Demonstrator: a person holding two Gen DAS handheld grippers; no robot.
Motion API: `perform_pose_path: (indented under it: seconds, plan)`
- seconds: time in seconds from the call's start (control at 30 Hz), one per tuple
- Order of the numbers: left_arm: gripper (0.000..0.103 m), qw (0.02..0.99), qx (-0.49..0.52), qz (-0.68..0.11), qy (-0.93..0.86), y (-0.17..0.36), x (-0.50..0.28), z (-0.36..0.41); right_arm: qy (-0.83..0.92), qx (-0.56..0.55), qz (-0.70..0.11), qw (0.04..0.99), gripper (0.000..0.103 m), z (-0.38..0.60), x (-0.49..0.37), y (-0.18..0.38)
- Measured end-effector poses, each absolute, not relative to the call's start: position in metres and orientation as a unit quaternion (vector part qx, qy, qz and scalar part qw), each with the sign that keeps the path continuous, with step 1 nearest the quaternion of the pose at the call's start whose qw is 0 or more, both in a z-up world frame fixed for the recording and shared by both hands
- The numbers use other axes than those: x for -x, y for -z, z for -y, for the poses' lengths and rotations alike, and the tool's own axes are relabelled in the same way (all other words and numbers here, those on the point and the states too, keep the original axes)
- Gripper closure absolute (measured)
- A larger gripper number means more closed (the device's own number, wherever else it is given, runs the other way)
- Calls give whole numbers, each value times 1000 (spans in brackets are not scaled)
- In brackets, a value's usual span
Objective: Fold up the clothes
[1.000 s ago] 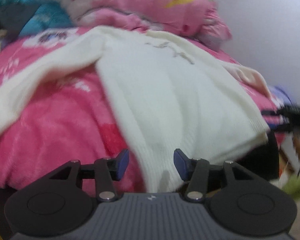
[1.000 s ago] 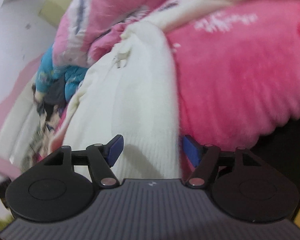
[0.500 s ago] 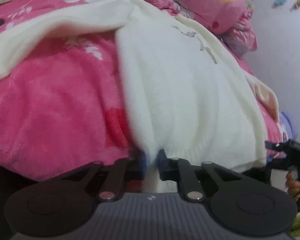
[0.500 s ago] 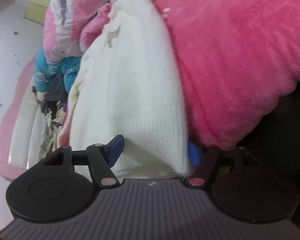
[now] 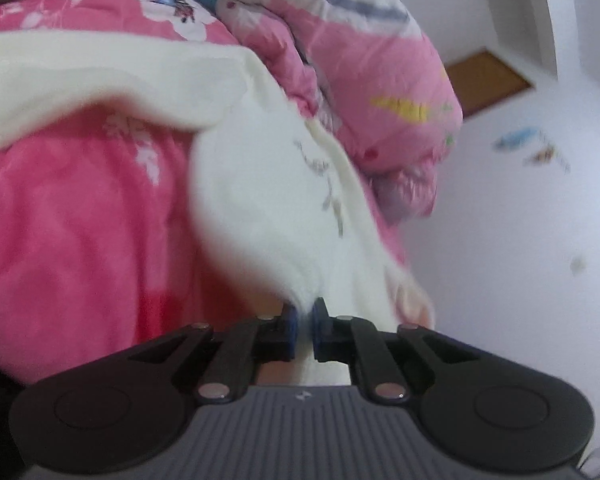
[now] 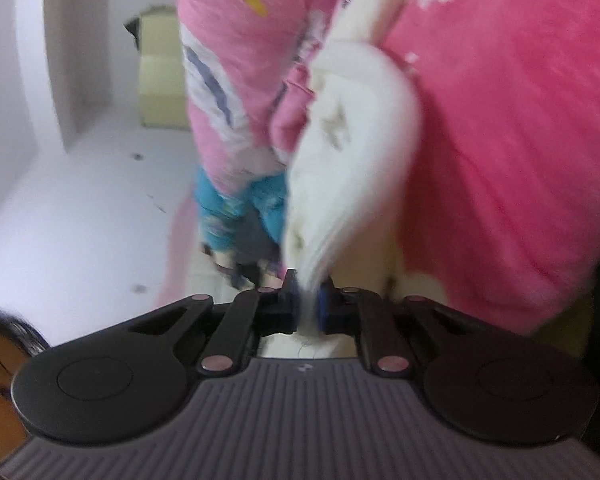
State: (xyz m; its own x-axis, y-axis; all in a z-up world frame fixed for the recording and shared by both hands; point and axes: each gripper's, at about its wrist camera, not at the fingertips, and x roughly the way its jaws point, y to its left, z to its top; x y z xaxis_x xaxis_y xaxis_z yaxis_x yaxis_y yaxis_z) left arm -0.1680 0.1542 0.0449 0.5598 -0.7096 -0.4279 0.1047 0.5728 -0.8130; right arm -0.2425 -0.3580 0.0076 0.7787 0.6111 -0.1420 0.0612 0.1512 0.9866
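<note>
Pinching the white sweater's (image 5: 260, 200) near hem, the left gripper (image 5: 304, 320) and right gripper (image 6: 309, 304) are clamped tight; it stretches away over the pink blanket (image 5: 80, 220).

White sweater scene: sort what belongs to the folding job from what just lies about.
Job: white sweater, left gripper and right gripper, both shut on its hem.
Lying about: pink blanket, pink quilt, blue clothes.

I'm viewing from both wrists, each looking closely along its claw, both sharing the white sweater (image 5: 260, 200) on the pink bed (image 5: 80, 220).
</note>
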Motion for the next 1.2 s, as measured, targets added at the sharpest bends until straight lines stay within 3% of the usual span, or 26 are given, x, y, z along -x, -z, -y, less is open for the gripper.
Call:
perform_pose_path:
  seconds: [0.13, 0.23, 0.33, 0.43, 0.53, 0.67, 0.77, 1.03, 1.2]
  plan:
    - [95, 792, 424, -377, 224, -51, 91, -158, -202, -619, -251, 716, 96, 367, 170, -21]
    - [96, 819, 420, -326, 217, -93, 42, -153, -205, -612, -224, 730, 96, 379, 107, -51]
    - [96, 872, 348, -227, 260, -162, 50, -141, -244, -573, -158, 766, 96, 387, 84, -110]
    - [95, 900, 271, -179, 290, -184, 89, -131, -281, -487, -92, 822, 96, 383, 111, -157]
    - [96, 893, 253, -249, 277, -148, 115, -131, -270, -482, -115, 826, 96, 382, 148, -134]
    - [95, 856, 258, -391, 220, -67, 131, -132, -178, -526, -245, 795, 96, 380, 186, -43]
    - [96, 838, 243, -450, 189, -29, 135, -126, -108, -555, -324, 758, 96, 379, 203, 17]
    - [96, 855, 216, -421, 212, -66, 153, -126, -139, -524, -287, 790, 97, 382, 218, -24]
    - [96, 836, 233, -467, 171, -26, 152, -133, -95, -557, -337, 753, 96, 378, 219, 25]
